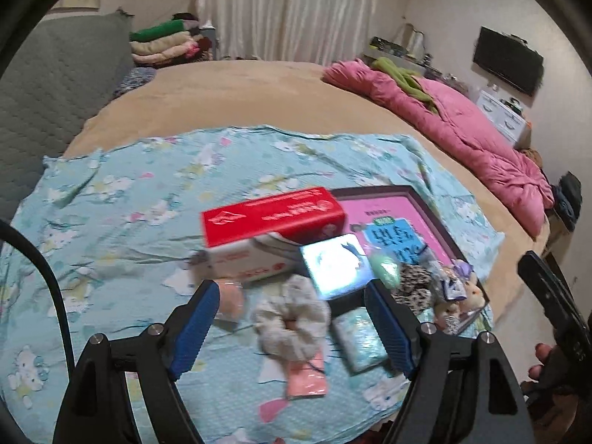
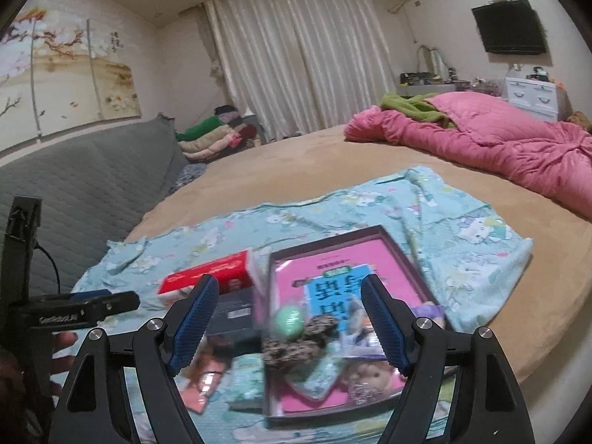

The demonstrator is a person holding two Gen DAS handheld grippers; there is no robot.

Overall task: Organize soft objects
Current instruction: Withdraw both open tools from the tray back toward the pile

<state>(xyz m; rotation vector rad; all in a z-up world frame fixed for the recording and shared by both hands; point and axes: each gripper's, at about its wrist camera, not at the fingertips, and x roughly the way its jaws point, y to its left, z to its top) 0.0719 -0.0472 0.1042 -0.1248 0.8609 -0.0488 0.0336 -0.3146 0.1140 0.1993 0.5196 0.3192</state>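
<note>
Approach step. Left gripper (image 1: 290, 318) & right gripper (image 2: 288, 318) both wide open, empty. Fluffy scrunchie (image 1: 290, 323) lies just left of pink tray (image 1: 436, 218). Next: lower, pinch scrunchie.

The left half of the blue patterned cloth (image 1: 111, 199) lies bare toward the lower left of the frame, giving open passage. Beyond it, the tan bed (image 1: 229, 92) is free up to the pink quilt (image 1: 462, 125) along the right edge. Centre frame is crowded: the red box (image 1: 273, 214) is stacked on a white box (image 1: 248, 262), the pink tray (image 2: 333, 259) just beside them, with the fluffy scrunchie (image 1: 292, 318) and small packets packed close in front.
</note>
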